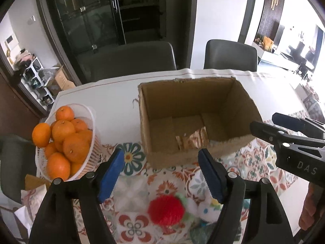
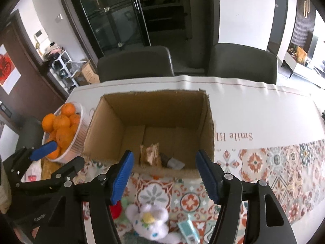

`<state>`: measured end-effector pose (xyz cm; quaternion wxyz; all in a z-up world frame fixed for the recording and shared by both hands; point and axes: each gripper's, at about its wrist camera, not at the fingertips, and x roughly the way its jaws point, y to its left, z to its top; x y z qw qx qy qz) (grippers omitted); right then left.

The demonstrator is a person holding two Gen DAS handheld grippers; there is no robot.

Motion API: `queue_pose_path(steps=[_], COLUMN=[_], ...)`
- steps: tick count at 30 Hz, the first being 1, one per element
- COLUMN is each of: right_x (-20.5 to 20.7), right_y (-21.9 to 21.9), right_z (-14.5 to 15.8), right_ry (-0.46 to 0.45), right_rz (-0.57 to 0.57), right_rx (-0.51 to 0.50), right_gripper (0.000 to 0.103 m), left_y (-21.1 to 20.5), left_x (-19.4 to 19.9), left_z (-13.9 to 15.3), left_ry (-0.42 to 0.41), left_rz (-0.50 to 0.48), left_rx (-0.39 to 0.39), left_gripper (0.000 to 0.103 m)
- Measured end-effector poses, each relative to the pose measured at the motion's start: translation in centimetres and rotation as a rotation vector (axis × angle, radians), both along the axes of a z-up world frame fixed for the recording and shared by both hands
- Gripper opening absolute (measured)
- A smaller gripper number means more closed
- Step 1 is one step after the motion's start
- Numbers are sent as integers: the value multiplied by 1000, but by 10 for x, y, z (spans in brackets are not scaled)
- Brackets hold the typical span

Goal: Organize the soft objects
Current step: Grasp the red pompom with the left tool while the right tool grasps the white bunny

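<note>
An open cardboard box (image 1: 213,152) stands on the table, with only scraps of tape on its floor; it also shows in the right wrist view (image 2: 207,134). A red fuzzy plush (image 1: 165,210) and a white plush with a yellow centre (image 1: 207,210) lie on the patterned cloth in front of it. My left gripper (image 1: 162,172) is open and empty, above the red plush. My right gripper (image 2: 164,174) is open and empty, above the white plush (image 2: 150,221). The red plush (image 2: 116,210) is half hidden behind its left finger. The right gripper (image 1: 262,125) also shows in the left wrist view.
A white basket (image 1: 89,162) of oranges (image 1: 67,142) stands left of the box. A teal and white packet (image 2: 187,230) lies near the white plush. Two dark chairs (image 1: 132,59) stand behind the table. The left gripper (image 2: 59,156) shows at the left of the right wrist view.
</note>
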<state>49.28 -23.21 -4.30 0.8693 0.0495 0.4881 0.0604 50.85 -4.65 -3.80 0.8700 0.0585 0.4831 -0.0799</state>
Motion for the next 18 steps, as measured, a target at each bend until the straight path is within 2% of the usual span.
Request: queue_pose_path(steps=[8,18], right_x=[-30,-56], right_y=[8,22], right_z=[-9,-34], right_ry=[43,132], right_rz=[12,25], right_rx=[-9,17], right_gripper=[65,65], left_y=[10,21], left_x=[-33,-59], left_z=[-5,-34], left_ry=[22,111], left_rz=[-6,-32], left_rx=[13,12], left_gripper=[76,76])
